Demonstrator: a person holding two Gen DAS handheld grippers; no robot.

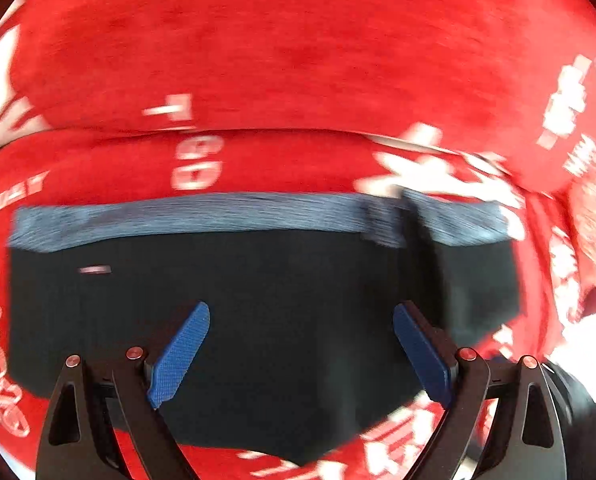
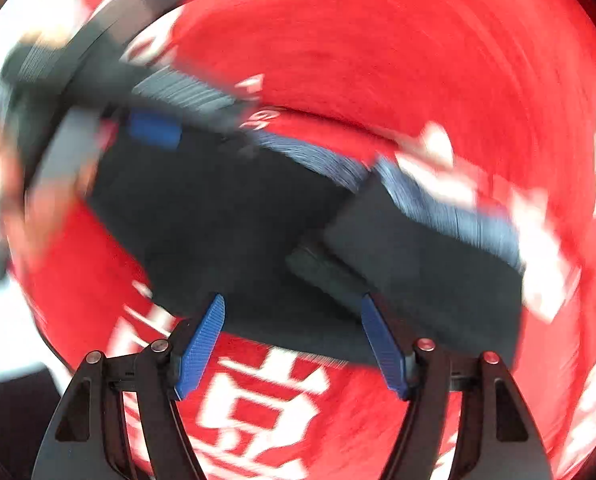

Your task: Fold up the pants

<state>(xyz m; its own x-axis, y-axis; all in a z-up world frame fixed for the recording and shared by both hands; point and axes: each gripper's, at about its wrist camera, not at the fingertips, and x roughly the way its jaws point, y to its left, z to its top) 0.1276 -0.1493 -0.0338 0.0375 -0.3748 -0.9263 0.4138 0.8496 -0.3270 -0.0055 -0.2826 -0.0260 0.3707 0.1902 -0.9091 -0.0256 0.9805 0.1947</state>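
Observation:
Dark pants (image 1: pixel 258 280) with a grey-blue waistband (image 1: pixel 218 212) lie folded on a red cloth. My left gripper (image 1: pixel 301 310) hangs over the pants, open, with nothing between its blue pads. In the right wrist view the pants (image 2: pixel 218 208) run slantwise, the waistband (image 2: pixel 457 208) on their far side and a folded flap (image 2: pixel 417 248) on top at the right. My right gripper (image 2: pixel 293 300) is open at the pants' near edge, its pads clear of the fabric. A blurred blue pad (image 2: pixel 154 130) of the left gripper shows at the pants' far left corner.
The red cloth (image 1: pixel 298 60) with white printed letters and signs covers the whole surface around the pants (image 2: pixel 377 60). A bright white area (image 1: pixel 589 340) lies beyond the cloth at the right. Both views are motion-blurred.

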